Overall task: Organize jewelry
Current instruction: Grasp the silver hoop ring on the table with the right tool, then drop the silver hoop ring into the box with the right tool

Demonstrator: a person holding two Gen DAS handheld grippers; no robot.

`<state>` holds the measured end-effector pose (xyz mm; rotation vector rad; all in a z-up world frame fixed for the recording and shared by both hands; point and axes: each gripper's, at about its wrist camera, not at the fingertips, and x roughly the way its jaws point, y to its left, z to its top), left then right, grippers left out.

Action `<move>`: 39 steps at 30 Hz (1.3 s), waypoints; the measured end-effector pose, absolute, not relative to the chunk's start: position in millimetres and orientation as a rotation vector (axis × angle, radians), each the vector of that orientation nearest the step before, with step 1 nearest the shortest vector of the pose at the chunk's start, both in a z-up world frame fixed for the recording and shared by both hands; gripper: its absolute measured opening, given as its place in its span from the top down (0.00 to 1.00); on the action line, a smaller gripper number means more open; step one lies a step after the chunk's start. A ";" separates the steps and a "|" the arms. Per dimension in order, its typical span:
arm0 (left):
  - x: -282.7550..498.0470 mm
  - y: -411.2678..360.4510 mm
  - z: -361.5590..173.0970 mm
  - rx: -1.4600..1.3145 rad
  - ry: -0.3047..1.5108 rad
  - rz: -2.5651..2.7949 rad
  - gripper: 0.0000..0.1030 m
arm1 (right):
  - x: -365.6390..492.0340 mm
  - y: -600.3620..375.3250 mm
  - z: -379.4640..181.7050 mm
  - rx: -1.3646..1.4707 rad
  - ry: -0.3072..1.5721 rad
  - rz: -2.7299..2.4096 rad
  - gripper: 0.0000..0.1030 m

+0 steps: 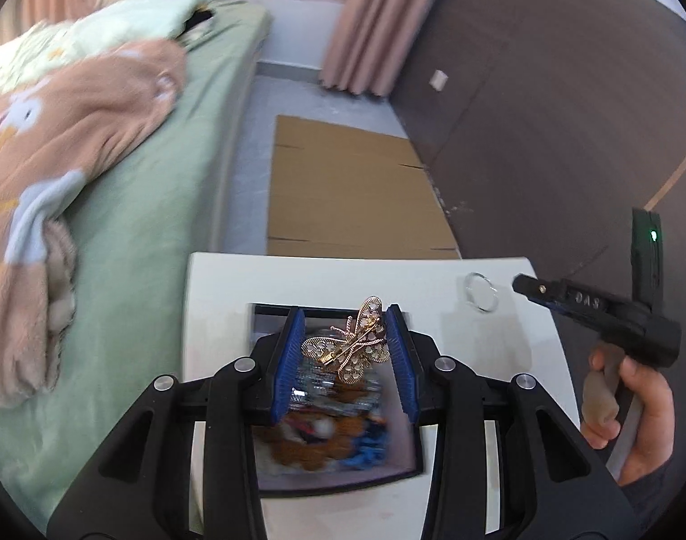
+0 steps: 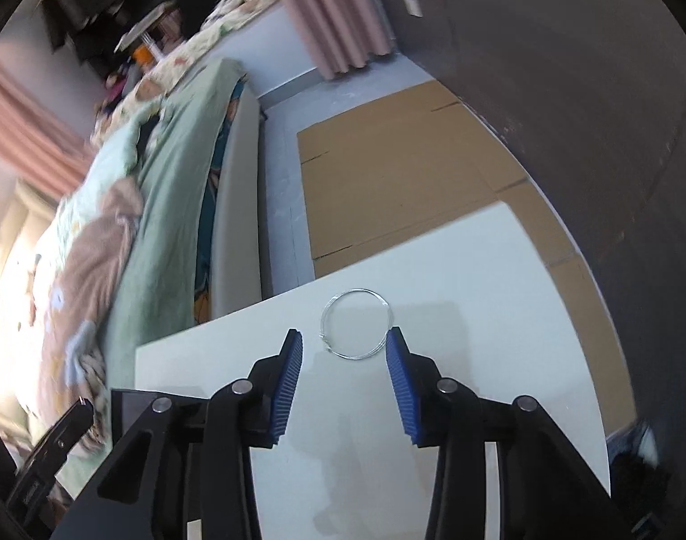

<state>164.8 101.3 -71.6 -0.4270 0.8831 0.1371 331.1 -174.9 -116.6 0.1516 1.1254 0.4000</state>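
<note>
Overhead, the left tool [image 1: 345,342] was clamped on a gold filigree butterfly brooch [image 1: 349,344], above the open box [image 1: 338,472] set in the white tabletop [image 1: 217,297]. The right tool [image 2: 345,378] stood partly apart, empty, its right pad's tip just beside a thin silver wire ring [image 2: 357,323] lying on the tabletop.

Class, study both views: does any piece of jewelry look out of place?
Yes: the thin silver hoop lies alone on the white table, outside the open box of jewelry, while the left tool holds the gold butterfly brooch above that box.
</note>
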 end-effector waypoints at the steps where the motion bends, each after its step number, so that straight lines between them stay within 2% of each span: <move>1: 164.8 108.6 -72.9 -0.429 0.884 0.148 0.63 | 332.9 -165.6 -118.3 0.117 1.130 0.405 0.63; 11: 159.2 134.3 -82.3 -0.483 0.889 0.147 0.63 | 329.9 -125.0 -154.3 -0.010 1.155 0.395 0.69; 16: 156.8 135.5 -82.9 -0.497 0.889 0.121 0.63 | 325.2 -117.3 -163.1 -0.109 1.118 0.341 0.97; 23: 154.2 126.5 -78.6 -0.534 0.874 0.050 0.63 | 315.3 -132.5 -151.3 -0.005 1.144 0.381 0.98; 25: 154.2 122.3 -76.6 -0.542 0.871 0.025 0.43 | 307.4 -135.0 -140.5 0.010 1.120 0.396 0.98; 26: 152.7 120.9 -74.6 -0.543 0.860 0.027 0.29 | 301.3 -137.5 -131.6 0.023 1.102 0.409 0.98; 33: 140.8 129.0 -69.1 -0.544 0.839 0.078 0.28 | 271.3 -134.4 -83.2 0.091 1.010 0.538 0.98; 39: 124.3 147.6 -65.6 -0.559 0.817 0.137 0.19 | 247.9 -115.5 -59.1 0.117 0.970 0.674 0.98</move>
